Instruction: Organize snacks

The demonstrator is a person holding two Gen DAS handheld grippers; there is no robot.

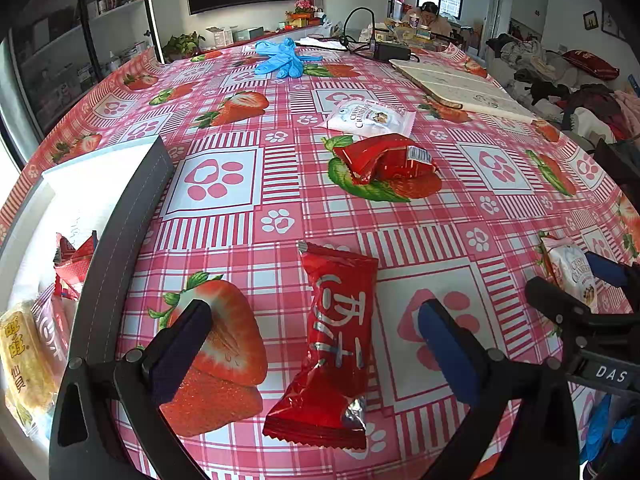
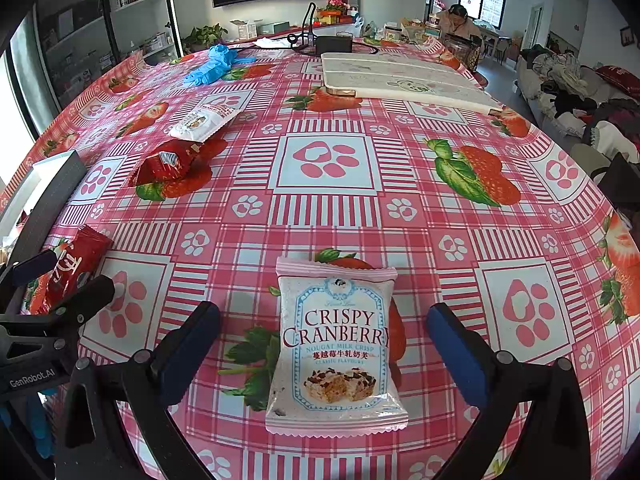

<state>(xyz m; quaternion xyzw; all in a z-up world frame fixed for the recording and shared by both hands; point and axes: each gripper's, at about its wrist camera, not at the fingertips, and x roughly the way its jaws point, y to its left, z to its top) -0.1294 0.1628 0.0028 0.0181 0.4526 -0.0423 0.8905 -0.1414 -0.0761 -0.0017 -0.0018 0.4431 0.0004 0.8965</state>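
My left gripper (image 1: 316, 308) is open low over the table, and a red snack packet (image 1: 336, 344) lies flat between its fingers, untouched. A white Crispy Cranberry packet (image 2: 336, 348) lies lengthwise between the open fingers of my right gripper (image 2: 324, 312), which is not touching it either. Farther out lie a crumpled red packet (image 1: 386, 160) and a second white cranberry packet (image 1: 372, 118). At the left stands a grey-walled white box (image 1: 120, 240) that holds red packets and a yellow one (image 1: 24, 360).
The table has a pink strawberry-and-paw cloth (image 2: 328, 164). At the far side lie blue gloves (image 1: 280, 58), a white board (image 2: 404, 80) and a black adapter with cables (image 2: 334, 44). A person (image 2: 458, 20) sits beyond the table; a sofa with piled clothes (image 2: 568, 80) is at the right.
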